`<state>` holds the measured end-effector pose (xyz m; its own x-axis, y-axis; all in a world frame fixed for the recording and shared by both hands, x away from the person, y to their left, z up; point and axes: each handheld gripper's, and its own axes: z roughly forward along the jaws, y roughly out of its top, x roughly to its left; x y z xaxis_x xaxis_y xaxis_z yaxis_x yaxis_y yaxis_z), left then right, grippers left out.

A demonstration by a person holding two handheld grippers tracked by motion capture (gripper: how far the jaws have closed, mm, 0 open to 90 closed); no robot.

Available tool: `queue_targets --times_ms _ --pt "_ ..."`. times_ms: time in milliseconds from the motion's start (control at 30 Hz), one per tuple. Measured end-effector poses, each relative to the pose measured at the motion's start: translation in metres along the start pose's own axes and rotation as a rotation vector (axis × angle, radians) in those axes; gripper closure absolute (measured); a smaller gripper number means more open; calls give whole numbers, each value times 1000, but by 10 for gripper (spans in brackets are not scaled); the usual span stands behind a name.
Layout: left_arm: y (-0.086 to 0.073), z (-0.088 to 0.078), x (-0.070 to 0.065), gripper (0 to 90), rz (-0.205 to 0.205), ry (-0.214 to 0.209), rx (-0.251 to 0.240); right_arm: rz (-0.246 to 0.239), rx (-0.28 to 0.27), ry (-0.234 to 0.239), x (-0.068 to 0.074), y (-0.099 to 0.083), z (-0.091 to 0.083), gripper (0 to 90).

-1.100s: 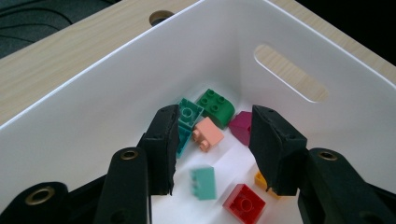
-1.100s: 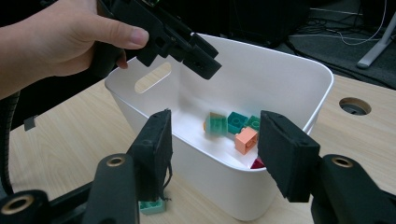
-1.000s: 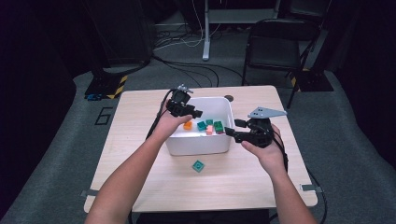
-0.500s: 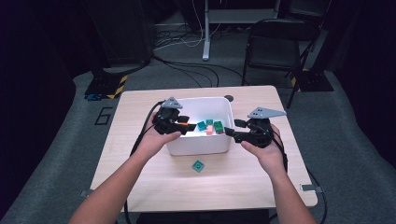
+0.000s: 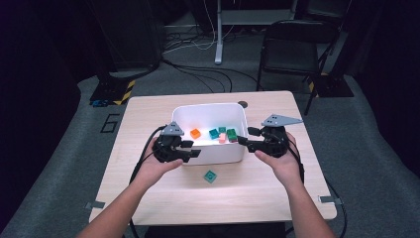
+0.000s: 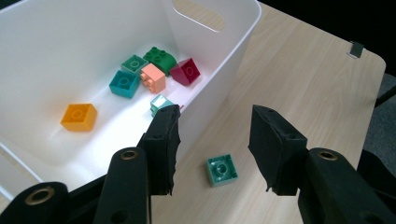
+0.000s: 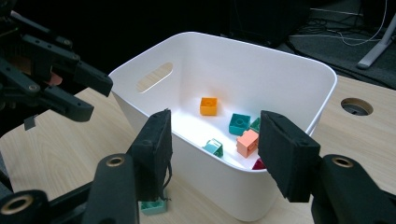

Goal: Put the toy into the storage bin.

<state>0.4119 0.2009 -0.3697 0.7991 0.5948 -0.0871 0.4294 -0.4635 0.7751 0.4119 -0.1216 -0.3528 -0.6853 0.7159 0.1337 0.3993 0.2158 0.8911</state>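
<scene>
A white bin [image 5: 208, 111] stands mid-table and holds several toy bricks, among them an orange one [image 6: 79, 116], a teal one [image 6: 123, 84], a salmon one [image 6: 153, 78] and a dark red one [image 6: 186, 71]. One teal brick [image 5: 210, 176] lies on the table in front of the bin. My left gripper [image 5: 194, 148] hovers at the bin's front left corner, open and holding nothing; in the left gripper view the loose teal brick [image 6: 222, 169] lies below its jaws. My right gripper [image 5: 243, 136] hangs at the bin's front right corner, open, looking over the bin's rim [image 7: 280, 65].
The wooden table [image 5: 148, 114] has a round cable hole [image 5: 242, 104] behind the bin. Past the far edge stand a dark chair [image 5: 289, 44] and floor cables. Bare tabletop lies to the left, right and front of the bin.
The left gripper has pulled back from above the bin toward the person and now sits lower at the bin's front left corner. The right gripper has stayed put.
</scene>
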Motion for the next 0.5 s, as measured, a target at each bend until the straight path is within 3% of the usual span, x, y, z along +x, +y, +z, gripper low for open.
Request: queue_targets --times_ms 200,400,500 --pt "-14 7 -3 516 -5 -14 10 -1 -1 0 1 0 0 442" --pt "-39 22 -8 510 -10 -33 16 1 -2 0 0 0 -1 443" --pt "-48 30 -10 507 -2 -19 25 0 -3 0 -1 0 -1 443"
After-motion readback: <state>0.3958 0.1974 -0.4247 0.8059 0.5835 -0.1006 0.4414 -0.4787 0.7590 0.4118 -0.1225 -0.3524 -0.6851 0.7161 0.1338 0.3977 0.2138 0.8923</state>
